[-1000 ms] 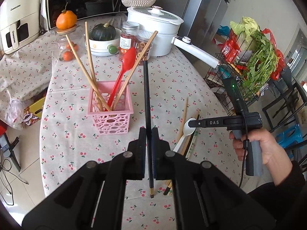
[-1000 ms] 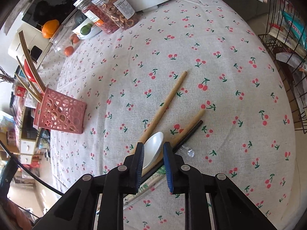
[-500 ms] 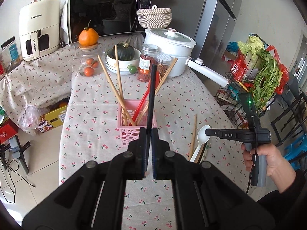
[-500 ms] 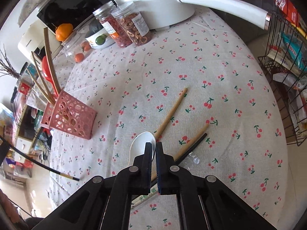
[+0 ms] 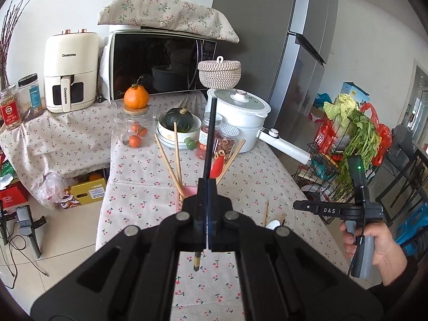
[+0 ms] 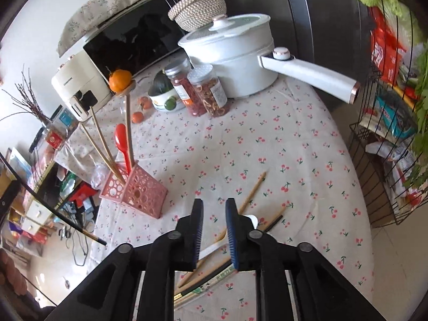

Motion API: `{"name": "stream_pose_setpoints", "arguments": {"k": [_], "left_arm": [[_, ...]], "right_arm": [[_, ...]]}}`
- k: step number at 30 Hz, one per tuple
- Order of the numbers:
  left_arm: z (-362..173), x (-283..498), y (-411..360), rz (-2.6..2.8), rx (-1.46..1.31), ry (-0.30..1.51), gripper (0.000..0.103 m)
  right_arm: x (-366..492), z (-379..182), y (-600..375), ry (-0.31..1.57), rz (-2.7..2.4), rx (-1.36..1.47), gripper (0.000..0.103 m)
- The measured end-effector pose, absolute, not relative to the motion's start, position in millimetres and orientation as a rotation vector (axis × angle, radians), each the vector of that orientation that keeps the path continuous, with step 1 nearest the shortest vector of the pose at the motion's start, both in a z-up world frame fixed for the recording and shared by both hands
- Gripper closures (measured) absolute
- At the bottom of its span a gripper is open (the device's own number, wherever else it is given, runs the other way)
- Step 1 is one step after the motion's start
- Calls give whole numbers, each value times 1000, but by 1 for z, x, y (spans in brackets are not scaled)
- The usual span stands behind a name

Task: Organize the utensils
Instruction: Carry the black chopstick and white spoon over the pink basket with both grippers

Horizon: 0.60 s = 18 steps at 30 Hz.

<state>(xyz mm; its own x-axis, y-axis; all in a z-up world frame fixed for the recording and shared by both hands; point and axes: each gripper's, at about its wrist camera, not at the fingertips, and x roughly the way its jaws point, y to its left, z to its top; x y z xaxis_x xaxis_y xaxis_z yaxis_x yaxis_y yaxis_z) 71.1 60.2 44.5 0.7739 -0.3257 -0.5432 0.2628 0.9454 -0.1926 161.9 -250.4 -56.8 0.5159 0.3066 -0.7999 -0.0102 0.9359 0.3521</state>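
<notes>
My left gripper (image 5: 207, 184) is shut on a black chopstick (image 5: 210, 139), held above the table and pointing toward the far end. Behind it, largely hidden, stands the pink basket (image 6: 139, 190) with wooden chopsticks and a red spoon (image 6: 121, 139). My right gripper (image 6: 214, 206) hangs above the table with its jaws opening and nothing pressed between them. Below it on the cloth lie a white spoon (image 6: 251, 219), two wooden chopsticks (image 6: 254, 187) and another black chopstick (image 6: 275, 220). The left wrist view shows the right gripper (image 5: 295, 204) from the side, held by a hand.
At the far end stand a white pot (image 5: 240, 115) with a long handle (image 6: 307, 77), two jars (image 6: 208, 93), a bowl with a squash (image 5: 178, 125) and a glass jar topped by an orange (image 5: 135, 123). A wire rack of greens (image 5: 347, 144) stands off the right edge.
Both grippers have risen. The left one tilted up with the black chopstick, now in line with the basket. The right one shut near the white spoon, then opened; the spoon lies on the table.
</notes>
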Motion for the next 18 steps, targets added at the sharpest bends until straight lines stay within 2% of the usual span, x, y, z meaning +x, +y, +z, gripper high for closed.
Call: {"name": "stream_pose_setpoints", "arguments": {"k": [1,2,10,12,13,14,18], "left_arm": [[43,71,59,-325,-107,614,103],[41,72,57,-332,-106,621,103],[4,87,42,-359,-49,793,100],[-10,93,42,-357,-52,853,83],[-16,97,44,-356,-65,878,66],[-22,100,47,-347,-82,892,56],[-44,117,50,-346,-106,960,55]], "right_arm": [[164,-69,-251,1050,186,341,62],[168,-81,-251,1082,185,357,61],[193,-151,-261,1229,127,421,61],[195,-160,-261,1243,150,445,66],[196,-161,-259,1238,166,442,72],[197,-162,-257,1240,178,432,74],[195,-168,-247,1255,206,384,84]]}}
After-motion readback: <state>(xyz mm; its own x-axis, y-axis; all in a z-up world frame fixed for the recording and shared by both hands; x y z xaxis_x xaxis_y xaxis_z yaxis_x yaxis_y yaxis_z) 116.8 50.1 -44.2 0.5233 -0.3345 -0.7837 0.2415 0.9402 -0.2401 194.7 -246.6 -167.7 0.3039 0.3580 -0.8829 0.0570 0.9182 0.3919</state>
